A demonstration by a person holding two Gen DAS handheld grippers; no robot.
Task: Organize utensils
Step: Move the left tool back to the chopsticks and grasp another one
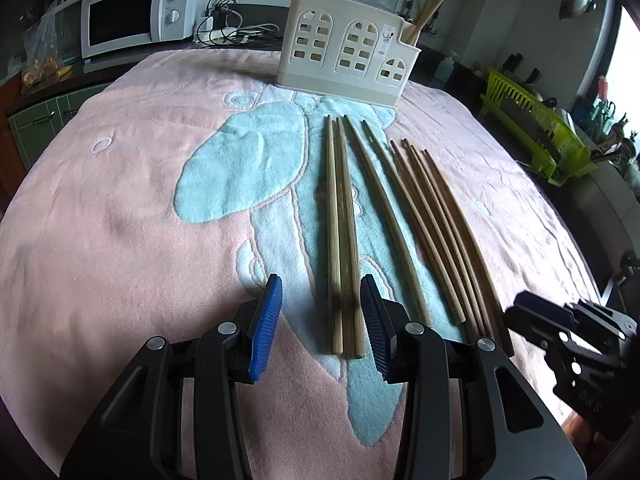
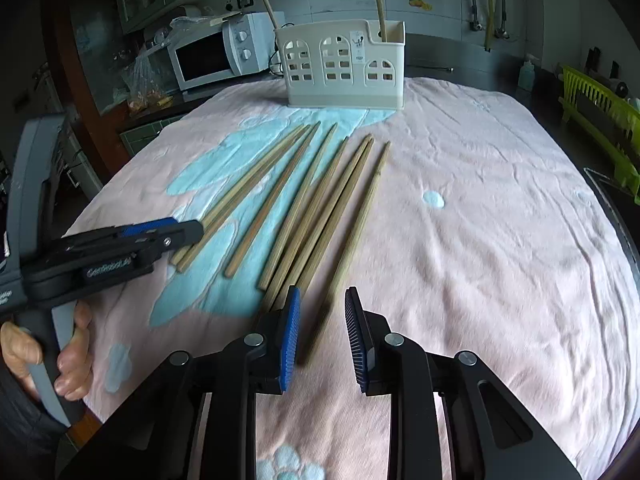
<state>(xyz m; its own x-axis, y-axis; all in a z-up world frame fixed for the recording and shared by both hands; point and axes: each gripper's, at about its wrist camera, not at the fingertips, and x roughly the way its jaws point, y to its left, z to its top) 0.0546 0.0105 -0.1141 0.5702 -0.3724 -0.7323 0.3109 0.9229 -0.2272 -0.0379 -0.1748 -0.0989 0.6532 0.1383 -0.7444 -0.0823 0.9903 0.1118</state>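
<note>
Several wooden chopsticks (image 1: 384, 224) lie side by side on a pink and blue towel (image 1: 120, 208); they also show in the right wrist view (image 2: 304, 204). A cream utensil holder (image 1: 346, 50) stands at the far edge with two chopsticks upright in it; it shows too in the right wrist view (image 2: 344, 68). My left gripper (image 1: 320, 292) is open, its jaws either side of the near ends of the two leftmost chopsticks (image 1: 340, 240). My right gripper (image 2: 322, 296) is open around the near end of the rightmost chopstick (image 2: 360, 220).
A white microwave (image 1: 132, 20) and cables sit behind the towel at the left. A green dish rack (image 1: 536, 128) stands at the right. The right gripper's body (image 1: 576, 344) is beside the chopsticks' near ends.
</note>
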